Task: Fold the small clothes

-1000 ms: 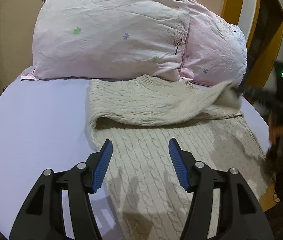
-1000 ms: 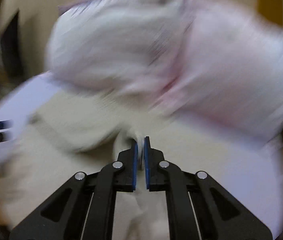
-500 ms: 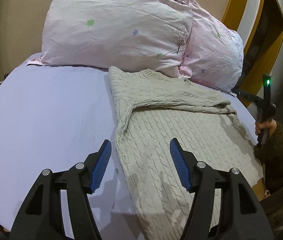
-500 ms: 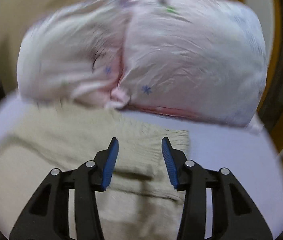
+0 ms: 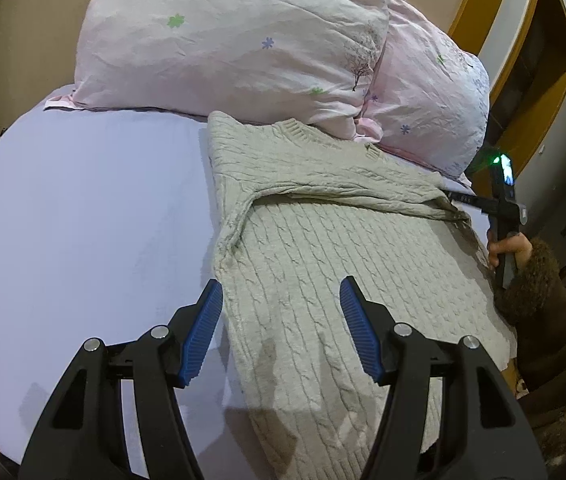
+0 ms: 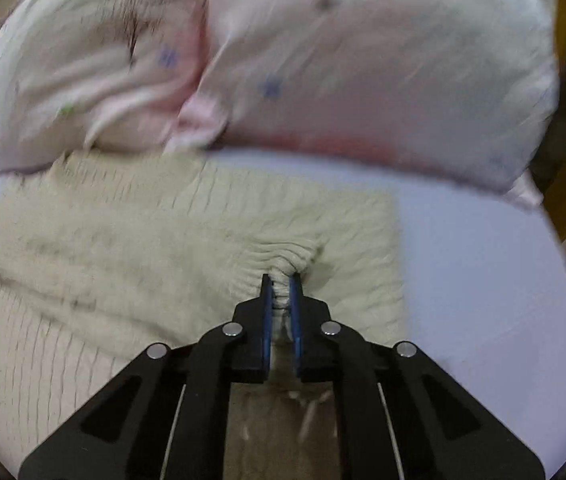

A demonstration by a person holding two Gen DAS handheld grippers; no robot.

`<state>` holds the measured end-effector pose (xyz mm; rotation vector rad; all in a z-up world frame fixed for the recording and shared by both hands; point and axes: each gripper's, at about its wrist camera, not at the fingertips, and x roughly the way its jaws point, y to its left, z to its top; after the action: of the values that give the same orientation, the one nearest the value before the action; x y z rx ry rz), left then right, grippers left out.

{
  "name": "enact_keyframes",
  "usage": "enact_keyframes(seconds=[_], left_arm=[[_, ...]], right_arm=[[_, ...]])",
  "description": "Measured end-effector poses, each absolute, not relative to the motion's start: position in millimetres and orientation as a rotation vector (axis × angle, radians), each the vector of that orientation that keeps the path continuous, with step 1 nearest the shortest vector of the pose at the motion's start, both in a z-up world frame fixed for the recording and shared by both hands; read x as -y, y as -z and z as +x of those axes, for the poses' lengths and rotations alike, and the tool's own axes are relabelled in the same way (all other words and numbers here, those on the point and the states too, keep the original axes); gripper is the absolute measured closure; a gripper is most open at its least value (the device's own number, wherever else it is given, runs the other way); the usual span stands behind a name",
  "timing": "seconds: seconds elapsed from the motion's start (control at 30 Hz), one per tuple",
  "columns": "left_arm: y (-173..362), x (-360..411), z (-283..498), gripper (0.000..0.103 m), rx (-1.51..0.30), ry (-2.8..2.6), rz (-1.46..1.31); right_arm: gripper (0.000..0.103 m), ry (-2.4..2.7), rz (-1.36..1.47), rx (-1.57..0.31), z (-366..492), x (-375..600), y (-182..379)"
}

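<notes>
A beige cable-knit sweater (image 5: 323, 248) lies flat on the lilac bed sheet (image 5: 83, 208), its neck toward the pillows. One sleeve (image 5: 347, 188) is folded across the chest to the right side. My left gripper (image 5: 281, 308) is open and empty, hovering above the sweater's lower left edge. My right gripper (image 6: 281, 292) is shut on a pinch of the sweater (image 6: 163, 248) near its right edge; the knit bunches between the pads. In the left wrist view the right gripper (image 5: 463, 200) shows at the sweater's right side.
Two pink flowered pillows (image 5: 235, 44) (image 5: 431, 96) lie against the wall behind the sweater. The person's hand and brown fuzzy cuff (image 5: 523, 272) are at the bed's right edge. A yellow-framed doorway (image 5: 523, 40) stands to the right.
My right gripper went from shut on cloth to open half a second ago, and is now shut on the sweater's right side. My left gripper moved slightly closer to the sweater.
</notes>
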<state>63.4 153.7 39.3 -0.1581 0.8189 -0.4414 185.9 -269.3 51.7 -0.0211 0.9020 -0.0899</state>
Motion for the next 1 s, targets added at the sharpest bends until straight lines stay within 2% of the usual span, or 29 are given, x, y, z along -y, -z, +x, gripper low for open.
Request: enact_keyframes(seconds=[0.07,0.13,0.2,0.23,0.27,0.33,0.4,0.47,0.53,0.57,0.6,0.7,0.8,0.93,1.0], left_arm=[[-39,-154,64,0.041,-0.822,0.446,-0.162],[-38,-156,64,0.041,-0.827,0.446,-0.172],[-38,-159,62,0.041,-0.829,0.448,-0.185],[-38,-160,61,0.041,-0.828,0.449,-0.191],[-39,-161,59,0.041,-0.827,0.447,-0.198],[-40,-163,56,0.041,-0.828,0.446,-0.201],[-42,-164,52,0.041,-0.840,0.439,-0.205],[-45,-169,43,0.041,-0.851,0.454,-0.215],[-48,-178,27,0.041,-0.845,0.476,-0.232],[-48,-186,16,0.041,-0.850,0.505,-0.271],[-46,-192,9,0.041,-0.860,0.532,-0.309],[-34,-212,-17,0.041,-0.914,0.597,-0.408],[-21,-214,-31,0.041,-0.972,0.569,-0.407],[-16,-201,-30,0.041,-1.000,0.572,-0.410],[-16,-190,-27,0.041,-1.018,0.558,-0.372]], right_arm=[[0.095,0.140,-0.033,-0.820,185,274,-65],[0.087,0.150,-0.103,-0.879,195,272,-59],[0.072,0.174,-0.126,-0.904,197,270,-51],[0.068,0.169,-0.116,-0.890,193,270,-50],[0.067,0.155,-0.099,-0.877,188,271,-49],[0.069,0.105,-0.106,-0.988,192,271,-28],[0.068,0.104,-0.100,-0.986,186,275,-34],[0.065,0.020,0.069,-0.979,164,290,-51],[0.048,-0.110,0.214,-0.960,131,304,-66],[0.035,-0.187,0.279,-0.957,112,310,-72],[0.026,-0.290,0.353,-0.957,83,317,-79],[0.017,-0.489,0.463,-0.988,7,328,-89],[0.016,-0.459,0.434,-1.061,-58,337,-91],[0.018,-0.289,0.500,-1.173,-93,356,-65],[0.032,-0.254,0.559,-1.216,-99,362,-44]])
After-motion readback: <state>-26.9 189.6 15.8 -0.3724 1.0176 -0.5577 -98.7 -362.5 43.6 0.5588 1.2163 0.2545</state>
